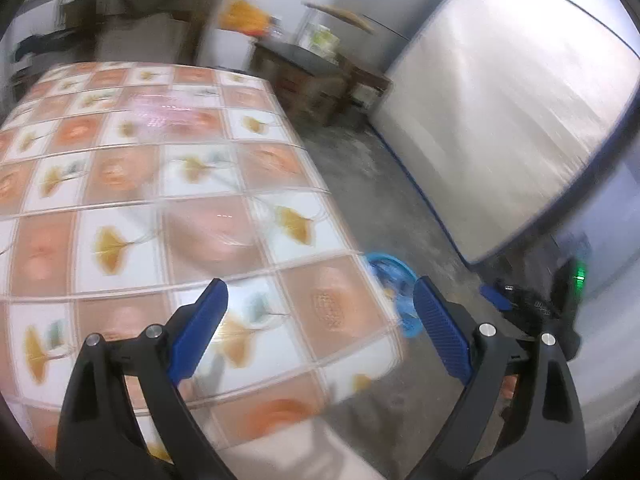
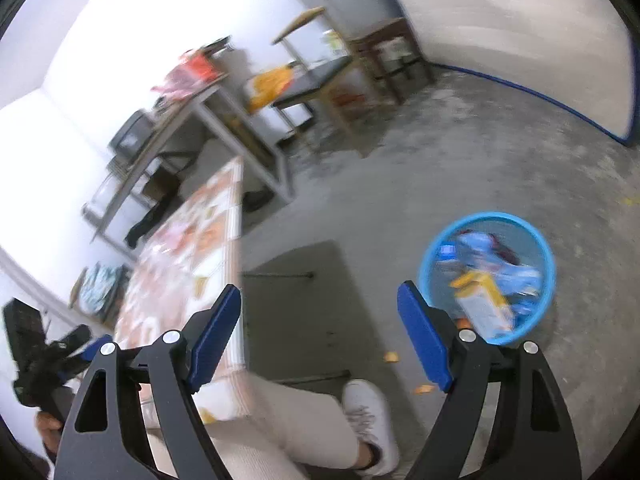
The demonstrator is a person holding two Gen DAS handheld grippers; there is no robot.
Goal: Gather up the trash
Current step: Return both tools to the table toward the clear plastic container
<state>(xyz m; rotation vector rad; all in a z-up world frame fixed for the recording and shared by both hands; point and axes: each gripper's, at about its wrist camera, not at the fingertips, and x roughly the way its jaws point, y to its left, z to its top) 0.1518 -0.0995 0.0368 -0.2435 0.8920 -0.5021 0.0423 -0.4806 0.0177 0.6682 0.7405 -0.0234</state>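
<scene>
A round blue mesh basket (image 2: pixel 486 276) stands on the concrete floor, holding blue wrappers and a yellow-and-white carton (image 2: pixel 484 304). In the left wrist view only a slice of the basket (image 1: pixel 390 280) shows past the table edge. My left gripper (image 1: pixel 320 286) hangs open over the near right corner of the table (image 1: pixel 160 184), nothing between its blue pads. My right gripper (image 2: pixel 320 290) is open and bare above the floor, the basket just beyond its right finger. Small orange scraps (image 2: pixel 391 356) lie on the floor near the basket.
The table carries a glossy orange-and-white tiled cloth. A person's light trouser leg and white shoe (image 2: pixel 368 412) are below the right gripper. A wrapped mattress (image 1: pixel 500 120) leans on the right wall; wooden shelves (image 1: pixel 320 80) and a metal bench (image 2: pixel 200 120) stand behind.
</scene>
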